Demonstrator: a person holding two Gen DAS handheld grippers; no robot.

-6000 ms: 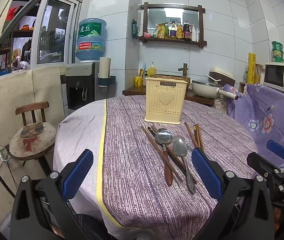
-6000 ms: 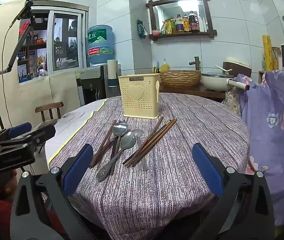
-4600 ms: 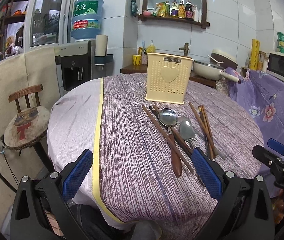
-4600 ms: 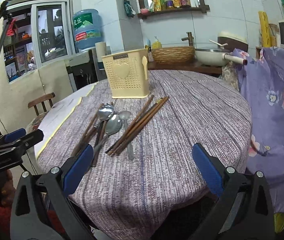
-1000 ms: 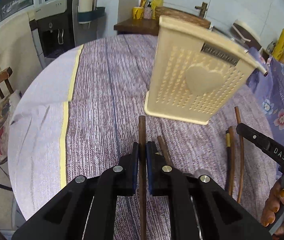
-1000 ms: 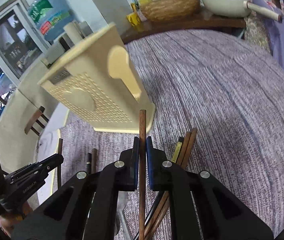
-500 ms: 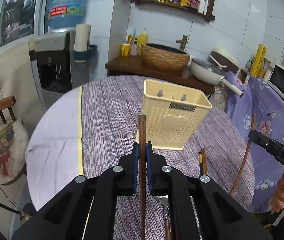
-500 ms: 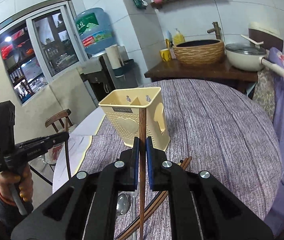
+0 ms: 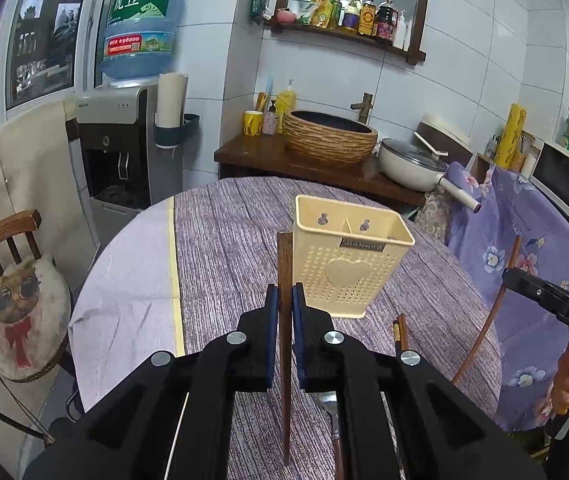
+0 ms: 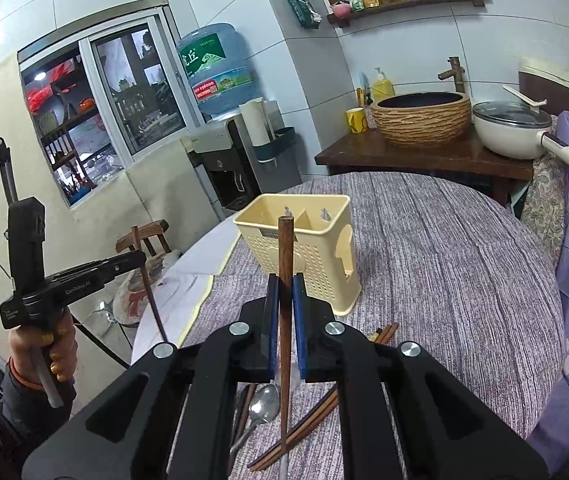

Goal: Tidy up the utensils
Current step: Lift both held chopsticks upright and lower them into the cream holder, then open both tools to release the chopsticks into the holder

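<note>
Water jug point(image 9: 140, 26) reads "虎丘"; right hand-held gripper point(image 9: 518, 276) perhaps "DAS".

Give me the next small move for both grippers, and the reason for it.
Probably carry both forward over the cream holder and tip the sticks down: the left gripper and right gripper each clamp a wooden chopstick above the table, the holder's compartments open ahead.

Utensil holder point(image 9: 348, 264) on table point(image 9: 220, 240), loose chopsticks point(image 10: 316, 420) and spoon point(image 10: 262, 404) before it.

Round table point(image 9: 224, 248) with cream holder point(image 9: 348, 268), spoon point(image 10: 262, 404), loose chopsticks point(image 10: 316, 420)
</note>
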